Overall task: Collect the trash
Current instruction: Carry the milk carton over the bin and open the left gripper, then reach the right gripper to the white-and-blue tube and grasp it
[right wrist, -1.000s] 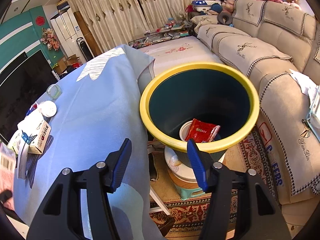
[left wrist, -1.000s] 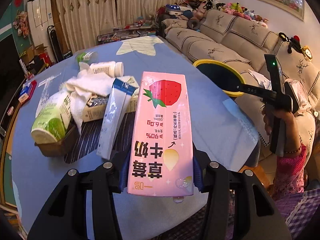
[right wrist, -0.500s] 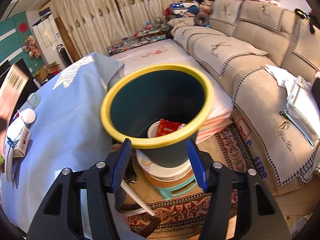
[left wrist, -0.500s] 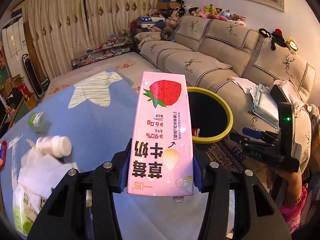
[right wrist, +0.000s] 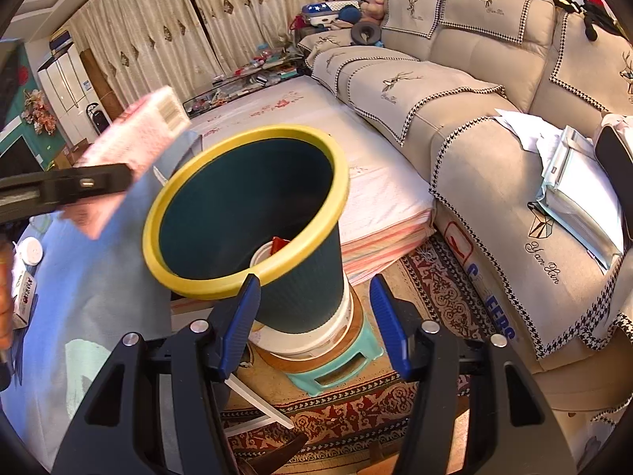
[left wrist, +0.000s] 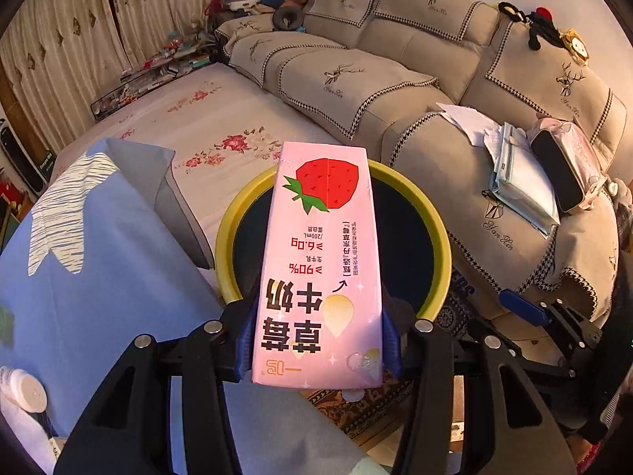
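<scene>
Overhead, left hand-held gripper clamping pink milk carton above bin's yellow rim, right hand-held gripper parted, empty.

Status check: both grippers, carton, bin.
Left gripper shut on pink strawberry milk carton, above yellow-rimmed dark green bin. Right gripper open, empty. Bin mouth unobstructed.

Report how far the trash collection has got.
Done: a red packet already lies in the yellow-rimmed bin. In hand: the left gripper clamps the pink strawberry milk carton in front of the bin's mouth, not yet dropped. The right gripper is open, holding nothing. Left: a white bottle remains on the blue tablecloth.
</scene>
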`<action>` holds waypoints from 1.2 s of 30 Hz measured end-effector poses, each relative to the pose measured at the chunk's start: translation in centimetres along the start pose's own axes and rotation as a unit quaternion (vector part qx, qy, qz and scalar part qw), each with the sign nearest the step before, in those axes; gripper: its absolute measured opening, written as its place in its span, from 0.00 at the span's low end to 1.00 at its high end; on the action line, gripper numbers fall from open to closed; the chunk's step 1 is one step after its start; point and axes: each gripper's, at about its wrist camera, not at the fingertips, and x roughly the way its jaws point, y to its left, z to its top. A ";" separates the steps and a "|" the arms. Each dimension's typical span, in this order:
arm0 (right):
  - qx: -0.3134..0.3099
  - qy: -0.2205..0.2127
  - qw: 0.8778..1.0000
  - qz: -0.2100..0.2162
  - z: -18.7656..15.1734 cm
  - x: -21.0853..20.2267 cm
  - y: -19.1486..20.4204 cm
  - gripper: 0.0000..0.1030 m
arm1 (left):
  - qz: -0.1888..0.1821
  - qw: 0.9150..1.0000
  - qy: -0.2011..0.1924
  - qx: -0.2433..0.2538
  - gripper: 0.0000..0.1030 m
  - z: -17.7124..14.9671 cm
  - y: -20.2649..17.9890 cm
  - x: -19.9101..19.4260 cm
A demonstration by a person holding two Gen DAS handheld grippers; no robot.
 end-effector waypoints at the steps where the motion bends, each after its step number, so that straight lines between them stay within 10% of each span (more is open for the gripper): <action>1: 0.000 0.002 1.000 0.000 0.0 0.1 -0.1 0.53 | 0.002 1.000 0.008 0.000 0.48 0.3 -0.1 1.0; 8: 0.000 0.007 1.000 -0.007 0.0 0.4 -0.1 0.53 | 0.007 0.998 0.050 -0.028 0.49 2.0 0.7 6.5; 11: 0.001 0.008 1.000 -0.011 0.0 0.2 0.0 0.53 | 0.017 0.998 0.049 -0.042 0.74 2.5 1.1 7.2; 14: 0.000 0.007 1.000 -0.012 0.0 -0.1 0.3 0.53 | 0.023 0.998 0.023 -0.056 0.75 2.9 1.4 5.5; 24: -0.021 0.002 1.000 0.001 -0.3 -1.2 2.4 0.53 | 0.060 0.983 -0.162 -0.056 0.94 -3.2 2.9 -12.8; 36: -0.090 0.003 0.994 0.062 -0.7 -2.9 10.8 0.53 | 0.230 0.929 -0.241 -0.161 0.95 -20.7 12.8 -29.7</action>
